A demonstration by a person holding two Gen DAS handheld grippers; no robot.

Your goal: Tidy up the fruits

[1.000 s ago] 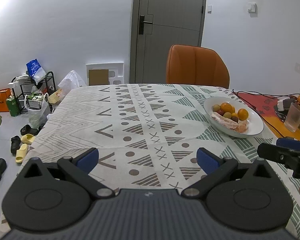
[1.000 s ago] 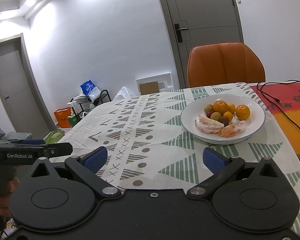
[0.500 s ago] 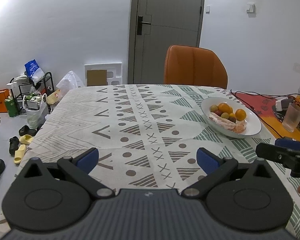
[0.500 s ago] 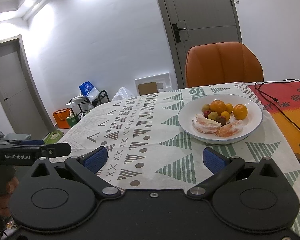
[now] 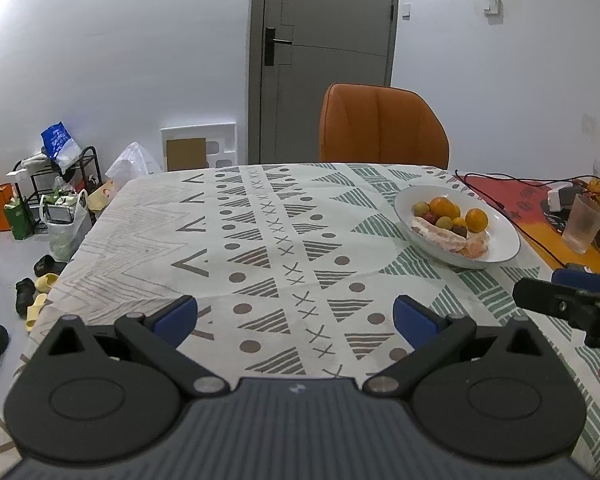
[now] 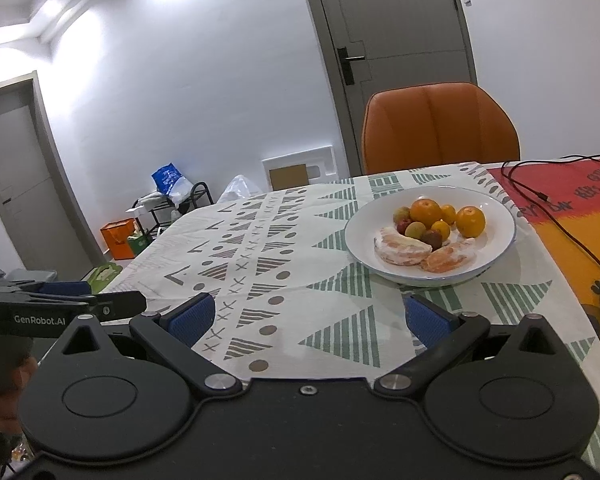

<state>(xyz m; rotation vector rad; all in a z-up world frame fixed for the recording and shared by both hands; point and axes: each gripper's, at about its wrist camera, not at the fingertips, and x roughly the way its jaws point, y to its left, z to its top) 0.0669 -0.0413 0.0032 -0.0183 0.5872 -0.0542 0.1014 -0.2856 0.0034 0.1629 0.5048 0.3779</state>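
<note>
1. Both views have shifted a little since the earlier frames: in the right wrist view the bowl (image 6: 496,216) now sits slightly lower and nearer the view's centre; in the left wrist view it has slid slightly toward the centre. Nothing on the table (image 5: 260,240) itself has moved.
2. Table: patterned cloth, nothing on it but the bowl; a red-orange mat (image 6: 572,216) with a cable lies to the right, a chair (image 5: 382,128) stands behind.
3. Bowl: white, blue rim, on the table's right part. All the fruit (image 6: 428,226) seen lies in it: oranges, small green and red fruits, peeled segments in front. No fruit on the cloth.
4. Left gripper (image 5: 296,316): fingers wide apart, holding nothing, low over the near edge, well away from the bowl.
5. Right gripper (image 6: 310,316): fingers wide apart, holding nothing, aimed at the bowl, near it but not touching.
6. Step, a judgement: fruit gathered in one bowl fits either a finished sort or a pile awaiting sorting; the frames do not settle which, so no move is set.
7. Writing: "GenRobot.AI" on the left gripper's side; the mat's print is unreadable.
</note>
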